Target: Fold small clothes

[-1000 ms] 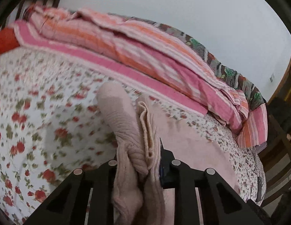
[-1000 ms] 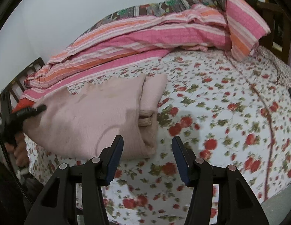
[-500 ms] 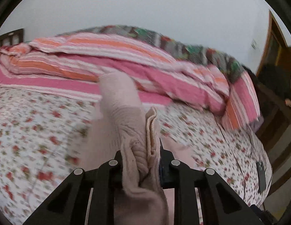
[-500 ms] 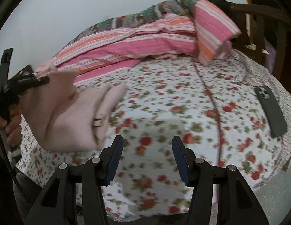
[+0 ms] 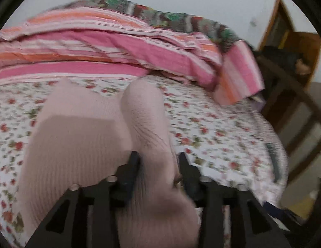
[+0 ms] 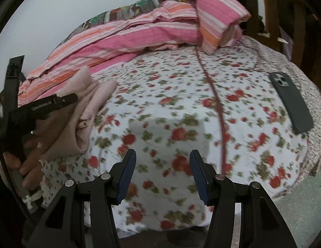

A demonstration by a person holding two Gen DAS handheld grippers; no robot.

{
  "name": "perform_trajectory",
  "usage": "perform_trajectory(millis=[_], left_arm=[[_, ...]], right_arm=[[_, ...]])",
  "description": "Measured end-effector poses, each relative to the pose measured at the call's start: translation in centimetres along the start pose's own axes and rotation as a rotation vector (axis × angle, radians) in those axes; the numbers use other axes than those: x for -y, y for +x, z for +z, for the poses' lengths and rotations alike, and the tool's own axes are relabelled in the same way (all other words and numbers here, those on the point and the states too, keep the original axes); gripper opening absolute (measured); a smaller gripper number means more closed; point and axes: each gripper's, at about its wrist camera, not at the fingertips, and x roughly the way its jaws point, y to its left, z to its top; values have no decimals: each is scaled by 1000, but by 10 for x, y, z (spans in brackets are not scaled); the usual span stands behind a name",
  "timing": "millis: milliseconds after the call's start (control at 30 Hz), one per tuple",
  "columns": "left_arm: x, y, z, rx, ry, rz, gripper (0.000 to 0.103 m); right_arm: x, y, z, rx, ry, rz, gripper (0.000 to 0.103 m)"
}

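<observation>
While lifted off the bed's left edge, garment: pink knit garment (image 5: 82, 144), folded.
Left gripper (image 5: 158, 161): clamped on its bunched fold.
Right gripper (image 6: 163, 163): fingers spread, empty.
Phone (image 6: 290, 101): bed's right edge.

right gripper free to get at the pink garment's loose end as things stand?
Probably yes. The right gripper is open and empty over bare floral sheet, and nothing lies between it and the pink garment, which the left gripper clamps at the bed's left edge.
</observation>
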Motion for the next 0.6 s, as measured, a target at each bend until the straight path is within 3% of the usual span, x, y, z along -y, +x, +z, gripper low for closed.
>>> perform_trajectory(millis=[167,233,433,500,600], left_arm=[[-22,-36,4,19,26,-71,58],[-36,-49,7,55,23,-76,63],[-101,-77,22,127,-23,-52,65],[-126,-79,22,135,-36,-19,65],[-158,-74,23,139,-48,18,65]], right_arm=[[-36,8,21,25,-45,93,54],[-51,12,33,40,-44,149,59],[-94,32,76,48,5,321,65],[-105,43,87,37,24,337,66],[-125,71,101,6,24,267,66]])
